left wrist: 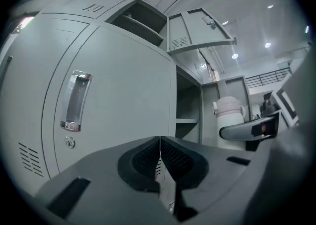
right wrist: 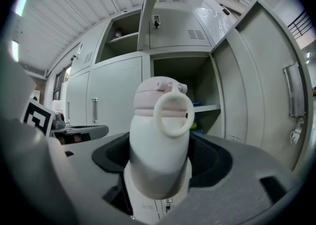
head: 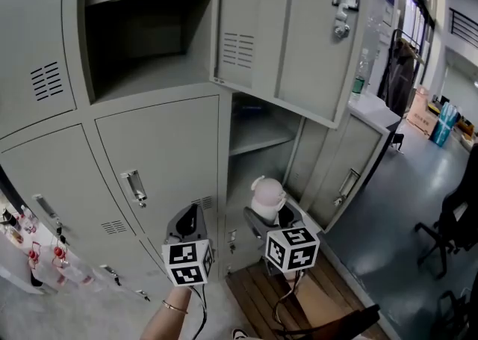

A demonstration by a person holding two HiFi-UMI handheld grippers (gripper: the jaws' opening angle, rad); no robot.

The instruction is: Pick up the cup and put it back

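Now the cup (right wrist: 159, 155) is clamped upright in the right gripper (head: 276, 219), long axis vertical, pink lid (right wrist: 157, 98) on top. Straight ahead of it the open locker compartment (head: 258, 125) is faced, and its shelf (head: 259, 141) may already hold small items, though that is hard to tell. The left gripper (left wrist: 160, 162) is held alongside, jaws pressed together on nothing. The right gripper is the nearer one to the opening.

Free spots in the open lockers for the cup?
Middle locker's shelf: front looks bare, small things at the back. Upper-left locker's floor: bare. Crowded at the middle opening, where the right gripper holds the cup.
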